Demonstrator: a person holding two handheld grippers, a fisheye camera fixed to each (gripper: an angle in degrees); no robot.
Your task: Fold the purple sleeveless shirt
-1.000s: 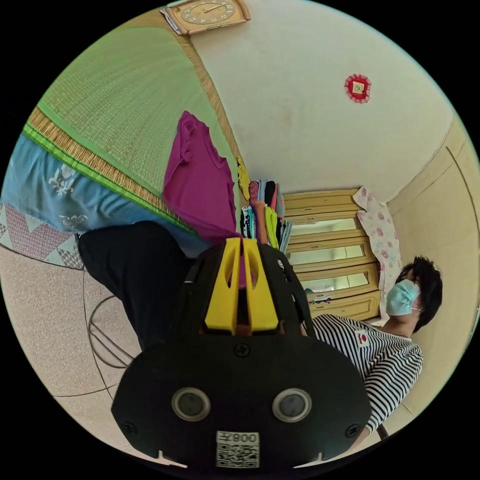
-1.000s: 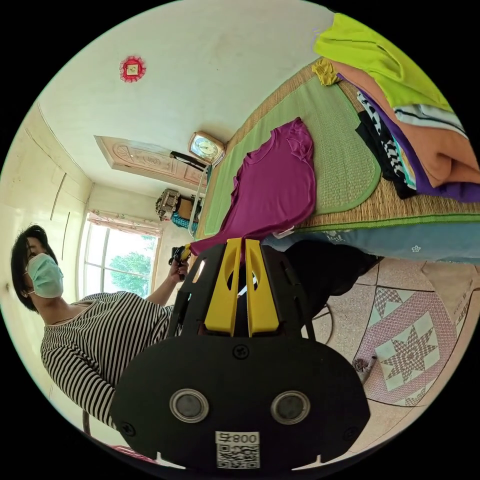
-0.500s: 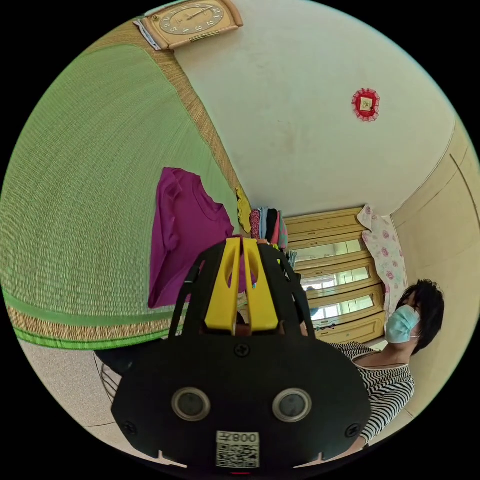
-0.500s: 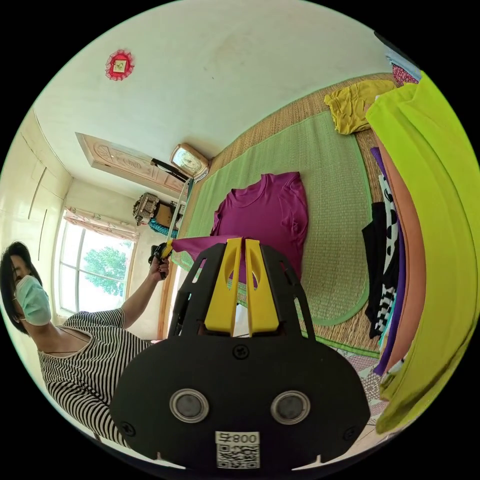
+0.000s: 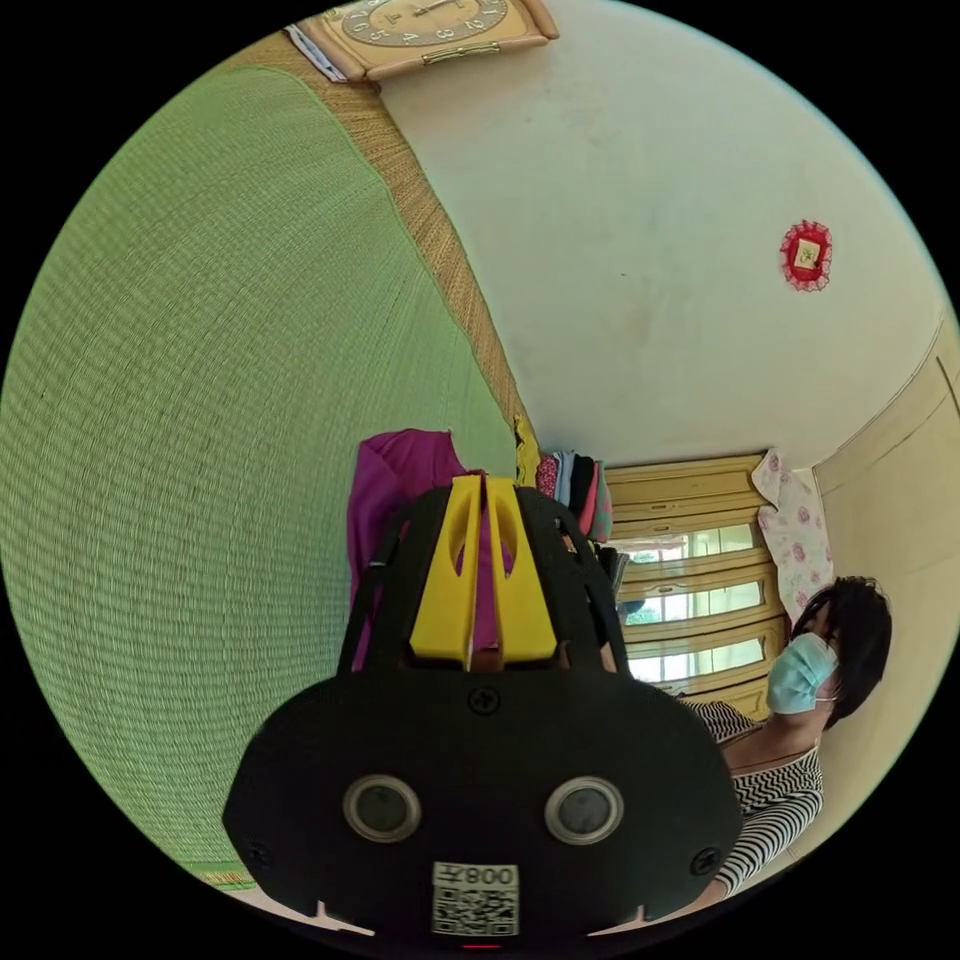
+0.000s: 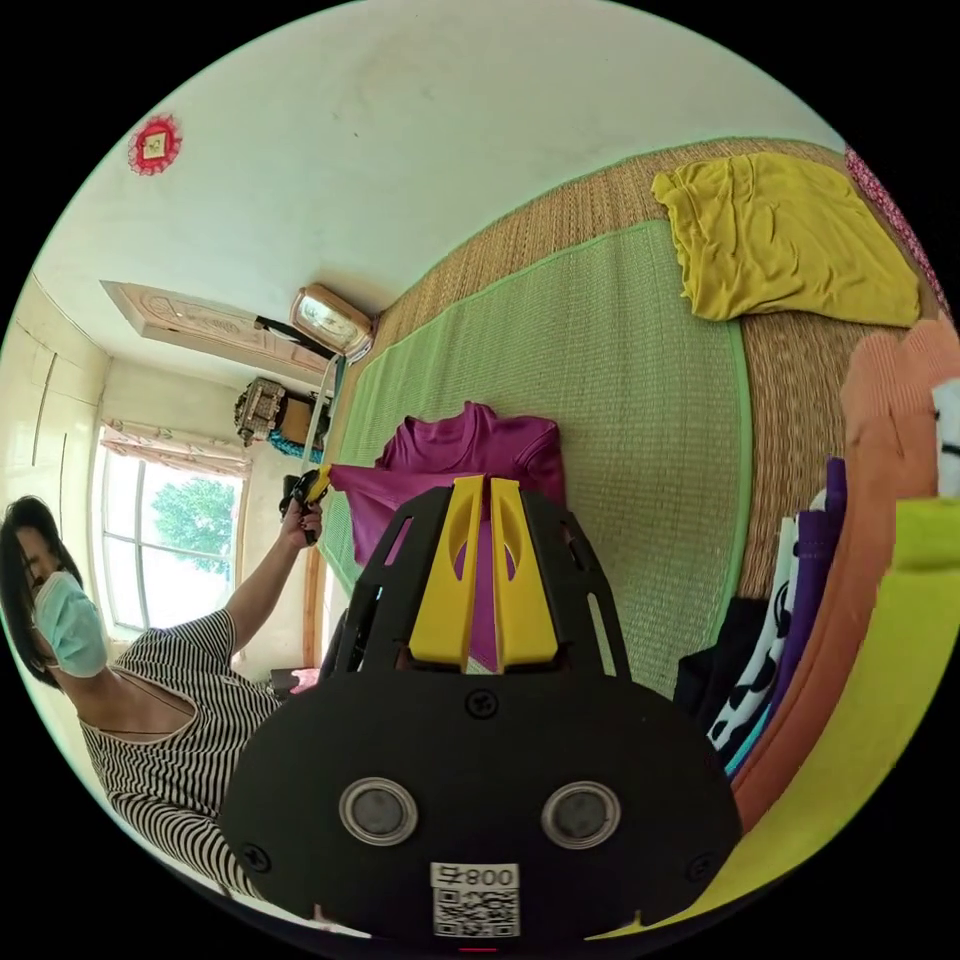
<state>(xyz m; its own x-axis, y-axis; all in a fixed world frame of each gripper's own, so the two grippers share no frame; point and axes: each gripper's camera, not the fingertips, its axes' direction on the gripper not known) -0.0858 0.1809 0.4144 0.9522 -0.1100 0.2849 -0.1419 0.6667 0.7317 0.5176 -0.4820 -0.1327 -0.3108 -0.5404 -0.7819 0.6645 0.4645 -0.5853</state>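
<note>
Both grippers have their yellow jaws pressed together on purple cloth: our left gripper (image 5: pixel 486 500) pinches one corner of the purple sleeveless shirt (image 5: pixel 400 480), and our right gripper (image 6: pixel 480 500) pinches another. In the right gripper view the left gripper (image 6: pixel 312 488) also appears in the person's hand, with a taut band of purple running from it toward our right jaws. So we judge that we hold the hem end raised above the green mat (image 6: pixel 610 380) while the neckline end of the shirt (image 6: pixel 470 450) lies flat on it.

What could go wrong: if one hand travels faster than the other, the fold edge lands skewed. If we pull too hard, the part resting on the mat drags and bunches. A shallow pinch could let a corner slip out mid-carry. Off to the side, the stack of clothes (image 6: pixel 850 560) and the yellow garment (image 6: pixel 790 240) lie well apart from the shirt, so we see little risk there.

Each gripper's black body covers the cloth right at the jaws, so we cannot tell how deep either bite is.
</note>
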